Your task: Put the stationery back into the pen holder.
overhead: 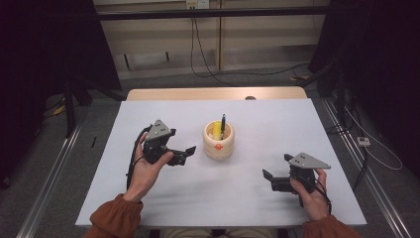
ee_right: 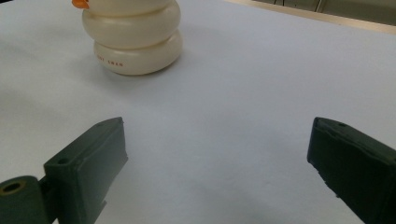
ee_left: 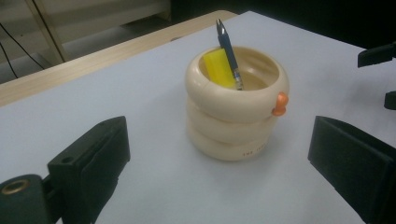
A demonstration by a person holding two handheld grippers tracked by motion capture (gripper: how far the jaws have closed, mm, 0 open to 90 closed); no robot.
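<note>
A cream ringed pen holder with a small orange knob stands at the middle of the white table. A dark pen and a yellow flat piece stick up out of it. In the left gripper view the holder sits just ahead, with the pen and yellow piece inside. My left gripper is open, a little left of the holder. My right gripper is open near the front right, empty. The holder lies far ahead in the right gripper view.
A wooden strip runs along the table's far edge. Cables trail across the floor beyond. Metal rails flank the table on both sides. The other gripper's jaw tips show at the right of the left gripper view.
</note>
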